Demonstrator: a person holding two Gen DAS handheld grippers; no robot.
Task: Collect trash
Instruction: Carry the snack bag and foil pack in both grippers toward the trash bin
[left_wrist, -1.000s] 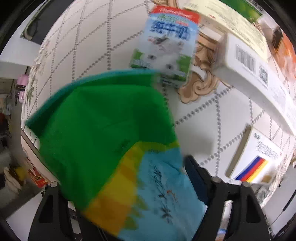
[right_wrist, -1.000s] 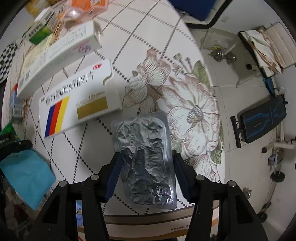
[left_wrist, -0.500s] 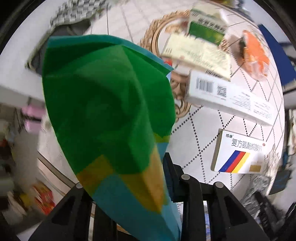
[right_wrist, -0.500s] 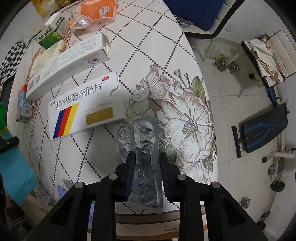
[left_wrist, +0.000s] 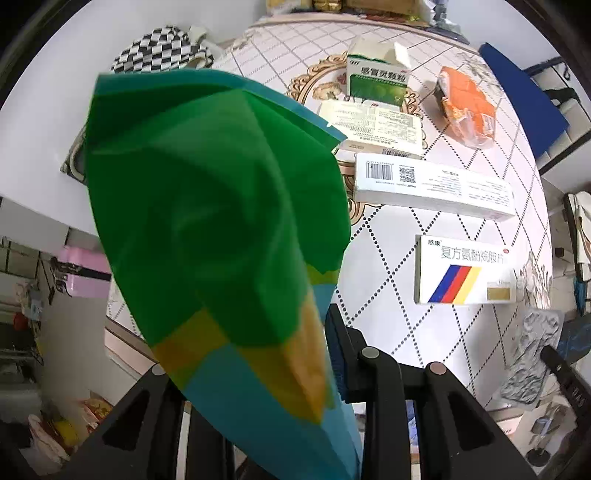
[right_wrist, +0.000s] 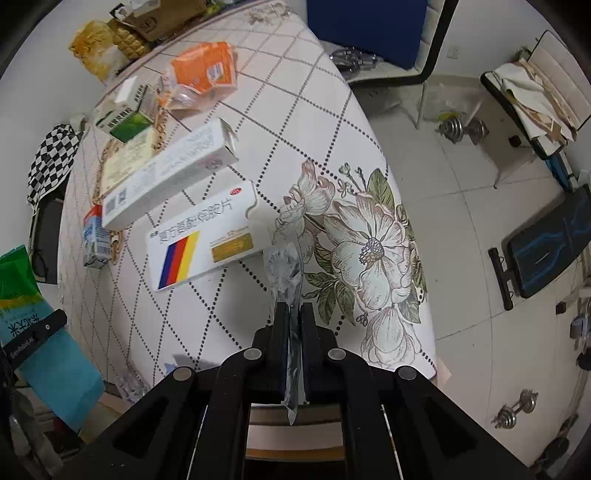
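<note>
My left gripper (left_wrist: 317, 332) is shut on a green, yellow and blue bag (left_wrist: 221, 229), held up above the table's near left edge; the bag hides the left finger. The bag also shows at the left of the right wrist view (right_wrist: 33, 325). My right gripper (right_wrist: 291, 314) is shut on a crumpled silver blister pack (right_wrist: 284, 269), held edge-on above the table (right_wrist: 321, 122). The pack also shows in the left wrist view (left_wrist: 532, 354).
On the table lie a white box with blue, red and yellow stripes (right_wrist: 207, 240), a long white box (right_wrist: 170, 173), a green box (right_wrist: 125, 118), an orange packet (right_wrist: 203, 70) and a small milk carton (right_wrist: 94, 236). A blue chair (right_wrist: 369, 29) and dumbbells (right_wrist: 461, 129) stand beyond.
The left gripper has lifted and drawn back with the bag. The right gripper has shut on the blister pack and raised it off the table, turning it edge-on.
</note>
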